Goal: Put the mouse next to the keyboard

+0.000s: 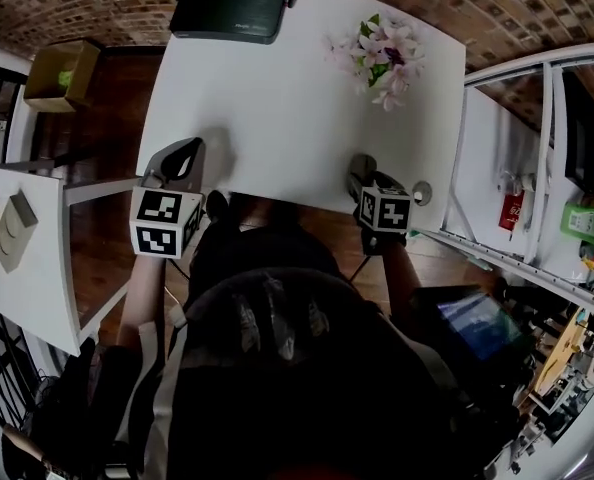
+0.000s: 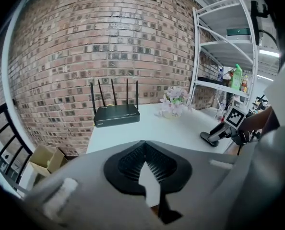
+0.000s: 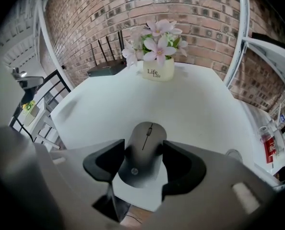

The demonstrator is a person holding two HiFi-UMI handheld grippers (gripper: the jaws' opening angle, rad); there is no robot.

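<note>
The right gripper's jaws pinch the mouse by its sides at the tabletop's near edge, while the left gripper's meet empty; best to grip evenly and carry it low, though no keyboard shows.

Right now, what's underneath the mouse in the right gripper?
Bare white table near its front edge shows around the mouse, gripped between the right gripper's jaws. Whether it rests there or hangs above is covered by the mouse itself.
</note>
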